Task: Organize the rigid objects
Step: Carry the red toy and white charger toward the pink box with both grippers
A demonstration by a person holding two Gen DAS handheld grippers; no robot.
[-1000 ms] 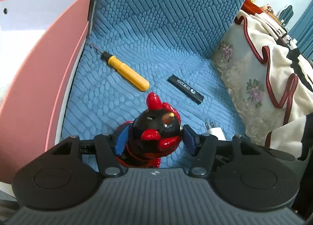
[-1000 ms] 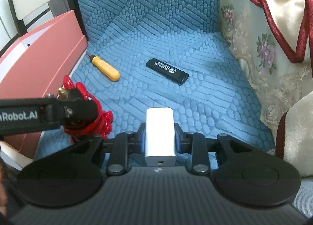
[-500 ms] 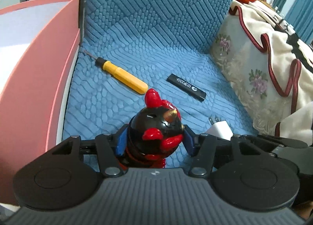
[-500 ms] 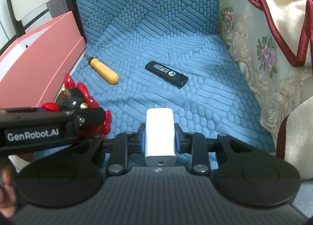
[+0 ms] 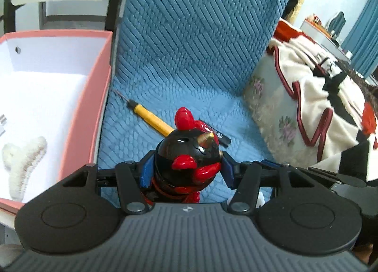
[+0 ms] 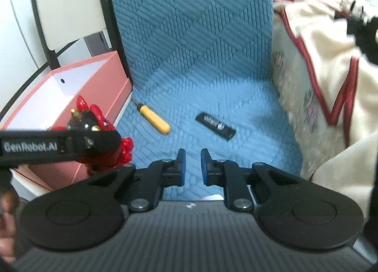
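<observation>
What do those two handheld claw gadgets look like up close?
Both look alike: a ribbed dark grey body, two rounded matte black lobes with a circle pressed into each, and black linkage arms with silver pivot bolts ending in blue pads. The left claw shows white "GenRobot.AI" lettering on its side; the right claw matches it. No cables show.

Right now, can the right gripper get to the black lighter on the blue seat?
Probably yes. The right gripper has nothing between its parted fingers, and the black lighter lies in the open on the blue cushion ahead. Only bare fabric lies between; the screwdriver sits off to the side.
</observation>
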